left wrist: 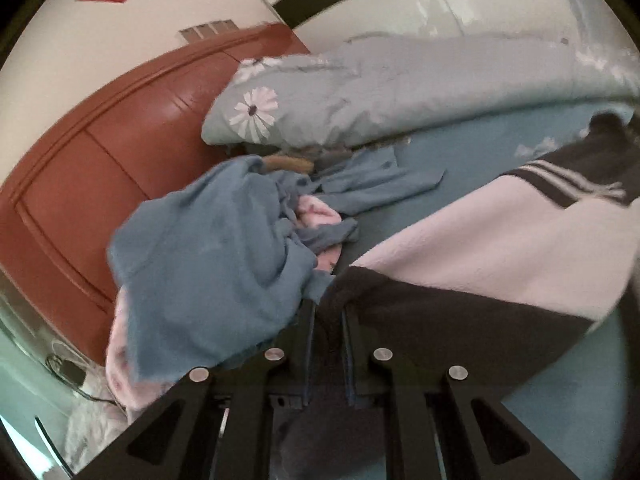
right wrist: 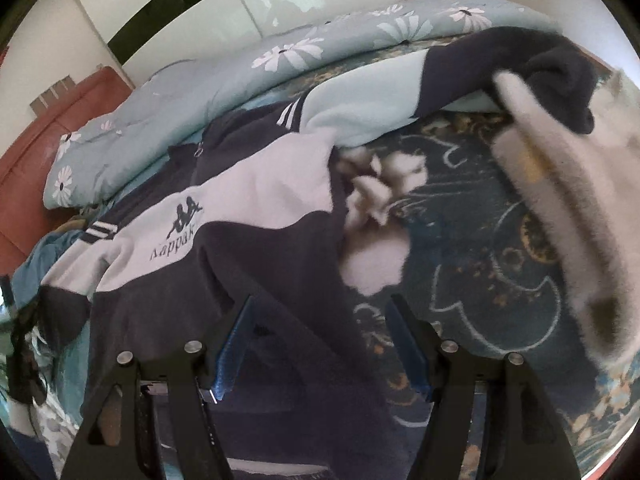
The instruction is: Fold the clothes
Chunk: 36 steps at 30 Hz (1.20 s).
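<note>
Centrally, a navy-and-white fleece sweatshirt [right wrist: 224, 216] sprawls over the bed, soft and floppy. Left gripper [left wrist: 328, 320] pinches its dark hem; right gripper [right wrist: 320, 320] hovers wide above it. Hems or shoulder seams likely grip best.

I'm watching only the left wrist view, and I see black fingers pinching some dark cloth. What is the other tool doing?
Observer: The right gripper is open, and the dark part of the sweatshirt lies between its fingers.
Operator: Is there any print on that sweatshirt?
Observer: Yes, there is a Kappa logo on its pale band.
Operator: What lies to the right of it?
Observer: A dark patterned blanket.
</note>
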Each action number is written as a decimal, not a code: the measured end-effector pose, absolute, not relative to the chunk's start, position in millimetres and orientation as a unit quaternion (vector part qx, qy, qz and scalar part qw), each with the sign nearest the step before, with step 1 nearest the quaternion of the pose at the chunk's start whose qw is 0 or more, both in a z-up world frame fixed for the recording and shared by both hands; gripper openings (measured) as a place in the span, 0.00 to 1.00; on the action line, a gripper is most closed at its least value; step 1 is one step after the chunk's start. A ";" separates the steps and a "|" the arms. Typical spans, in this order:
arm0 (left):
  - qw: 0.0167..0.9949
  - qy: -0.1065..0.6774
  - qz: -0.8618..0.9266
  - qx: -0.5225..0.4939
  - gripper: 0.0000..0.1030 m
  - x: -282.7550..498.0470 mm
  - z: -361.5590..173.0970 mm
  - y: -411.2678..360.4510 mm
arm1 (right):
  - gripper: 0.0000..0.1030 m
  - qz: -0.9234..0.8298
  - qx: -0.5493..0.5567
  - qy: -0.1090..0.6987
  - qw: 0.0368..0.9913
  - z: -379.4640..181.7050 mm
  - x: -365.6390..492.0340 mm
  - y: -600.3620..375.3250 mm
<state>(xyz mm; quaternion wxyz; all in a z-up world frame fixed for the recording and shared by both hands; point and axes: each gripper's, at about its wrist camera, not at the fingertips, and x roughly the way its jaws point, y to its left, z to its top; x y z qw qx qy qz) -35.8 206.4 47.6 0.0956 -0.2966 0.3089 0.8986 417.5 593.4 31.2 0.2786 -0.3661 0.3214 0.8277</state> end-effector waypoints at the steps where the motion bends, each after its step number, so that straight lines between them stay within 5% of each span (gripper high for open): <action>1: 0.095 0.314 0.895 -0.304 0.13 -41.3 40.8 208.6 | 0.66 0.827 -0.368 0.321 0.278 30.3 416.4 593.0; 8: 0.131 0.257 0.883 -0.370 0.16 -57.7 17.3 208.8 | 0.66 0.820 -0.378 0.322 0.284 26.1 420.0 595.7; 16: 0.200 0.136 0.899 -0.365 0.50 11.1 62.8 188.3 | 0.66 0.832 -0.371 0.304 0.279 42.7 434.4 593.2; 27: 0.400 0.159 0.839 -0.333 0.63 184.5 66.5 208.3 | 0.66 0.839 -0.422 0.226 0.258 50.1 491.2 565.2; 36: 0.421 0.256 0.799 -0.346 0.63 232.7 23.4 229.1 | 0.66 0.841 -0.473 0.136 0.227 25.4 479.5 530.8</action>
